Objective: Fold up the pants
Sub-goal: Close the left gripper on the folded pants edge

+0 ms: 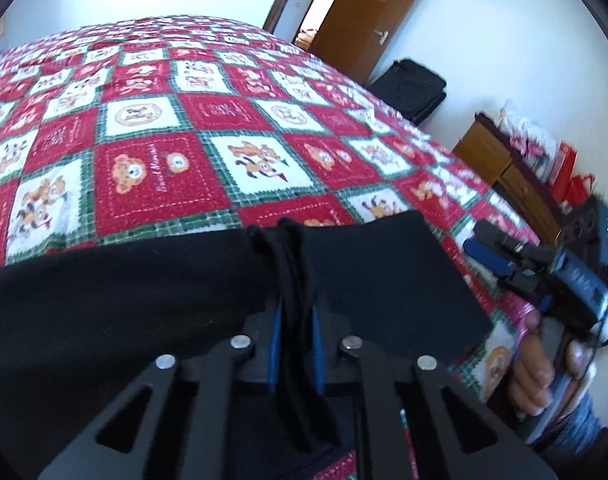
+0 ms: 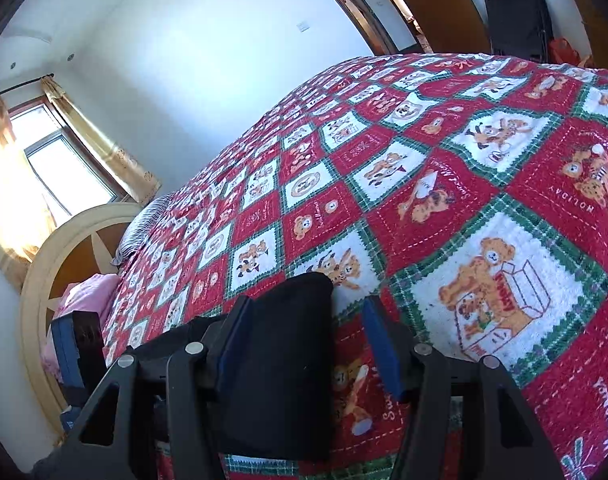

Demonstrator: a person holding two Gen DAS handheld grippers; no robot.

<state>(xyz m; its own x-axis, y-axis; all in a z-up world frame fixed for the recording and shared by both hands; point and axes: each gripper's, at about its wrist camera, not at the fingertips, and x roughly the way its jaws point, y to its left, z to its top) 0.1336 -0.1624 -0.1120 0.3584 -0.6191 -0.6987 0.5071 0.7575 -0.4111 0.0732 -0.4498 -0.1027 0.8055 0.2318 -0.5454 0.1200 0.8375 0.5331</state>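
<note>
Between the left gripper's pinching blue pads, bunched black fabric pants; right gripper spread, unclamped; mid-fold, next regrasp.

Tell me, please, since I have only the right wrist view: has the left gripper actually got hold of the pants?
Observer: Yes. The left gripper is shut on a bunched ridge of the black pants.
Operator: Thank you. Could you say how the cloth lies beyond that gripper?
Observer: It runs as a dark band across the quilt, with one flat corner reaching towards the right gripper.
Operator: And is my right gripper pinching anything from that side?
Observer: No. It hangs open beside that corner, off the cloth, with a hand on its grip.
</note>
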